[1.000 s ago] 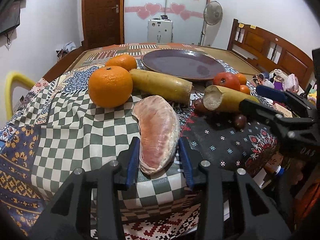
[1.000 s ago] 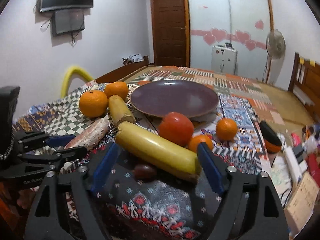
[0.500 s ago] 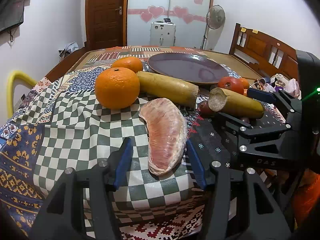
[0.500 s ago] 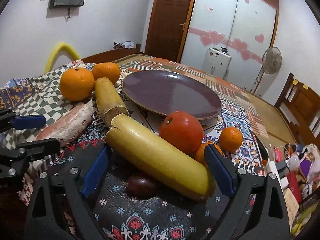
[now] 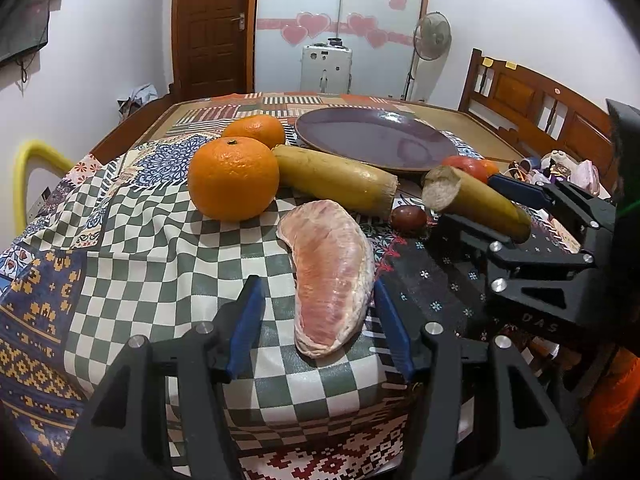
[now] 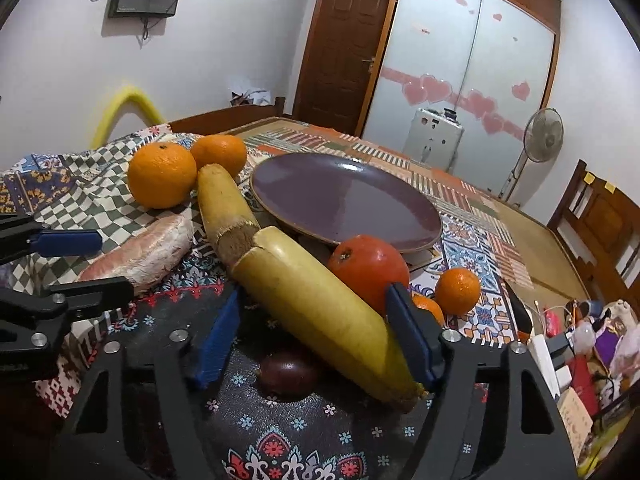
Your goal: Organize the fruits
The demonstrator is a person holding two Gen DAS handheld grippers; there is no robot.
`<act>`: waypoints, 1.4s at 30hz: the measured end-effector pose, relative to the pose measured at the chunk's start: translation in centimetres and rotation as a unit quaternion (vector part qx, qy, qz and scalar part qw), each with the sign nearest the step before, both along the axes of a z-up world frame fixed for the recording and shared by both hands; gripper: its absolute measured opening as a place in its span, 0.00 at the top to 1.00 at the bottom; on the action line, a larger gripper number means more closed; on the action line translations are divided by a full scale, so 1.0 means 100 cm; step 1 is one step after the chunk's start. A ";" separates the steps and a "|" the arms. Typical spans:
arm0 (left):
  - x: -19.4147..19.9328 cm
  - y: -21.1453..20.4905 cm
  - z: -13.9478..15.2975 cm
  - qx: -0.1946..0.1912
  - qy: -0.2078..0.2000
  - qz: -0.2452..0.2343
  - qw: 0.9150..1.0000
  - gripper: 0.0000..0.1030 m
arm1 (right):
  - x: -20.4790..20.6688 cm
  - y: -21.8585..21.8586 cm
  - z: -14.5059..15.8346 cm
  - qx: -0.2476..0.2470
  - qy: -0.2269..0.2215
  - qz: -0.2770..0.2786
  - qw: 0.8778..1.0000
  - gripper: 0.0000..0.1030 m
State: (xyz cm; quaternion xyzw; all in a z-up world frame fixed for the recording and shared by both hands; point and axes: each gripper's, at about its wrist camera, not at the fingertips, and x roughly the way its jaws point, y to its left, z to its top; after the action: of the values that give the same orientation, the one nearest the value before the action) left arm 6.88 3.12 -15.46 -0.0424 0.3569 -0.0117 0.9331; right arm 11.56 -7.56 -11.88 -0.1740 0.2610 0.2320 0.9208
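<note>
Straddling a peeled pink citrus wedge (image 5: 330,276), the left gripper (image 5: 320,320) has its blue pads apart; the wedge lies between them on the checked cloth (image 5: 132,264), a clear gap showing on the left pad's side and the right pad at its edge, contact uncertain. In the left wrist view a big orange (image 5: 233,178) sits at 11 o'clock from the wedge, a second orange (image 5: 255,131) behind it, and a yellow cane piece (image 5: 336,180) lies at 12 o'clock, touching the big orange. The purple plate (image 5: 372,140) stands bare beyond, at 12 to 1 o'clock.

The right gripper (image 6: 316,336) is closing around a second yellow cane piece (image 6: 320,308), which lies slantwise between its pads; the right pad meets its far side, the left pad stands just off it. A small dark round fruit (image 6: 286,372) rests under that piece on the dark flowered cloth (image 6: 280,440). A red-orange fruit (image 6: 370,266) sits at 1 o'clock from the jaws, a small mandarin (image 6: 458,290) beside it at 2 o'clock.
</note>
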 end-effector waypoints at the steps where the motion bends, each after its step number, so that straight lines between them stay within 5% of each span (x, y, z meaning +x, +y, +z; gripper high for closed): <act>1: 0.001 0.000 0.000 0.000 0.000 0.000 1.000 0.45 | 0.001 -0.001 0.002 0.005 0.002 0.000 1.000 0.43; 5: 0.003 -0.001 0.002 -0.001 -0.002 0.001 1.000 0.45 | 0.006 -0.012 0.010 0.044 0.025 0.008 0.999 0.64; 13: 0.005 -0.001 0.004 0.000 -0.006 0.003 1.000 0.45 | 0.004 -0.018 0.013 0.071 0.031 0.011 0.997 0.71; 14: 0.005 -0.001 0.004 0.000 -0.006 0.002 1.000 0.45 | 0.003 -0.020 0.014 0.075 0.029 0.011 0.997 0.75; 15: 0.005 -0.001 0.004 0.000 -0.006 0.002 1.000 0.45 | 0.002 -0.023 0.017 0.082 0.026 0.012 0.996 0.96; 16: 0.007 -0.001 0.005 0.000 -0.006 0.001 1.000 0.45 | 0.003 -0.027 0.022 0.088 0.024 0.007 0.996 1.00; 28: 0.020 -0.010 0.000 0.007 0.003 -0.006 1.000 0.45 | 0.009 -0.045 0.020 0.106 0.055 0.027 0.992 0.94; 34: 0.028 -0.010 -0.006 0.010 0.010 -0.002 1.000 0.45 | 0.006 -0.063 0.008 0.090 0.053 0.010 0.994 0.57; 42: 0.028 -0.015 -0.009 0.020 -0.003 0.004 1.000 0.55 | 0.008 -0.068 0.000 0.079 0.069 0.029 0.994 0.55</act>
State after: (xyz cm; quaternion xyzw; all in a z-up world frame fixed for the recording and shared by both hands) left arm 9.68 1.64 -16.38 -0.0247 0.3537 -0.0010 0.9350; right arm 12.33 -14.35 -11.92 -0.0915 0.2993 0.2897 0.9045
